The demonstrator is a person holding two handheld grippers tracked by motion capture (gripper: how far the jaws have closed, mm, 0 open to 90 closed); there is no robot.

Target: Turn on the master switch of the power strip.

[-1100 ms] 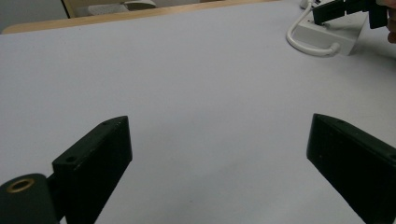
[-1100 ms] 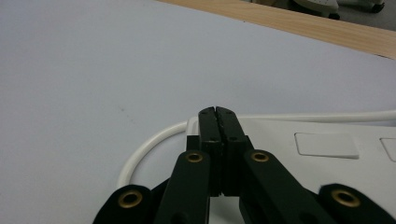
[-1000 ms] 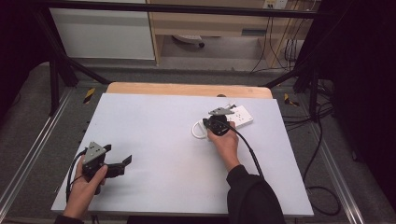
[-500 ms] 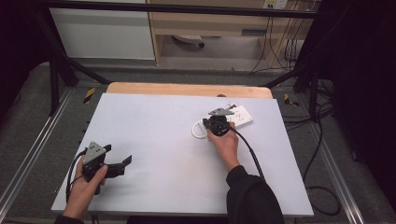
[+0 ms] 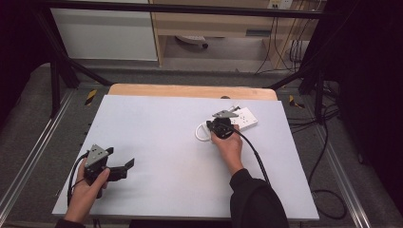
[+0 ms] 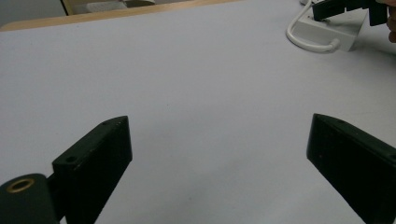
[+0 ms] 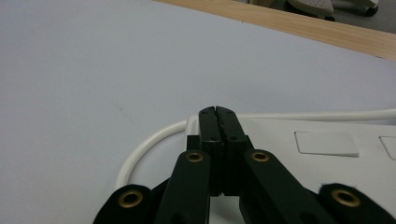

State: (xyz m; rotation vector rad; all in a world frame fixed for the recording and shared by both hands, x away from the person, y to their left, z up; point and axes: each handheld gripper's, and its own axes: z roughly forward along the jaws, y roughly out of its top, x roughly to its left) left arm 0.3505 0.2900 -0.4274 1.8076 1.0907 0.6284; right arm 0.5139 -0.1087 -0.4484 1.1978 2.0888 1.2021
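Left tool [image 5: 124,167]: held in the person's left hand [image 5: 84,194] low over the near-left part of the bench [image 5: 157,137]; its jaws are spread wide with nothing between them, and in the left gripper view only bare bench surface lies ahead of them.
Left cable: a dark cable [image 5: 72,178] trails from the back of the left tool, beside the hand.
Bench: a pale, plain top with a wooden strip [image 5: 190,91] along its far edge.
White cord [image 5: 201,133]: a loop lying on the bench just left of the right tool, running into the power strip; in the right gripper view it curves just left of the jaw tips.
Right tool [image 7: 218,113]: held in the person's right hand [image 5: 229,145], well apart from the left tool; its jaws are pressed together, tips meeting with nothing visible between them, resting over the near end of the power strip.
Power strip [image 5: 244,118]: a white block directly under and just beyond the right tool, lying flat on the bench toward the far-right.
Right cable [image 5: 254,154]: a dark cable runs back from the right tool along the sleeve.
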